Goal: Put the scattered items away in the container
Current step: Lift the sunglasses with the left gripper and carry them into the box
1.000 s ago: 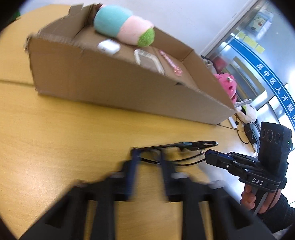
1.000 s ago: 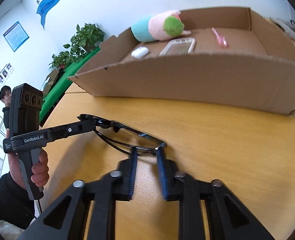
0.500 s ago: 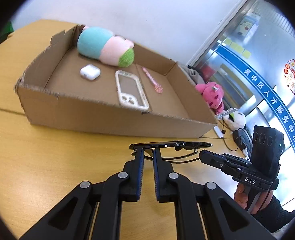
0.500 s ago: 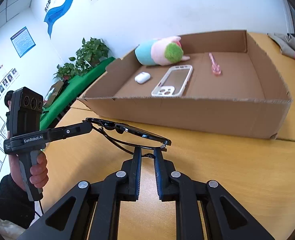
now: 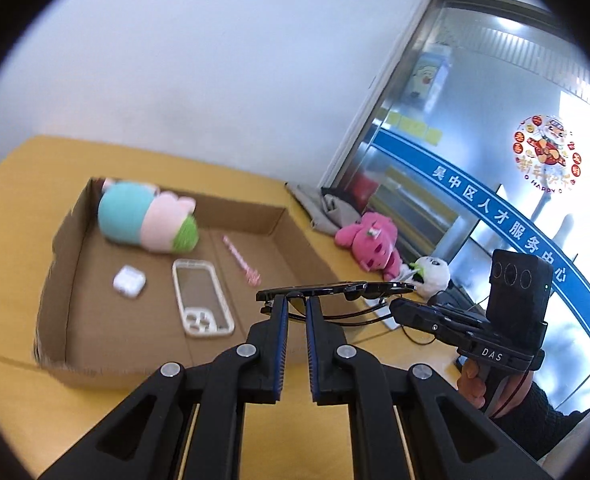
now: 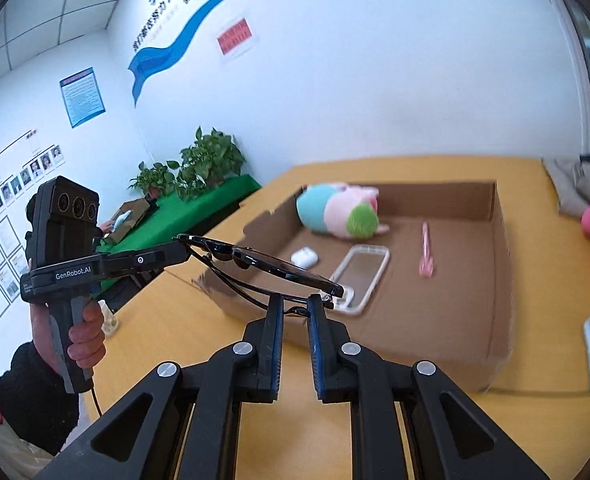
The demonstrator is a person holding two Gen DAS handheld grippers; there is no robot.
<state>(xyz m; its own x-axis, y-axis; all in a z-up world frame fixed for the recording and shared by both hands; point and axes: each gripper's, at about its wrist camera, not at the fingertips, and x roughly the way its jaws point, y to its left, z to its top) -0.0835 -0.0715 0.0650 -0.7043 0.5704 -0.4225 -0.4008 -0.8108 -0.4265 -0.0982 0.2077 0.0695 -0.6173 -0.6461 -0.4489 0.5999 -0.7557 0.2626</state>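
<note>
We've got the black-framed sunglasses [image 5: 335, 289] pinched at both ends, left claw [image 5: 293, 304] and right claw [image 6: 295, 305] each clamped on it so it stays level, above the counter [image 6: 375, 420], brown cardboard box [image 5: 71, 264] at 11 o'clock.

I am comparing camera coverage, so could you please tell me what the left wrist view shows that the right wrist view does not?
Only the left wrist view shows the glass door with its blue band and the small panda toy.

Only the right wrist view shows the potted plants, the green cloth and the wall photos.

Both show the cardboard box with the plush toy, earbud case and phone case, and the glasses held by the left gripper and right gripper.
</note>
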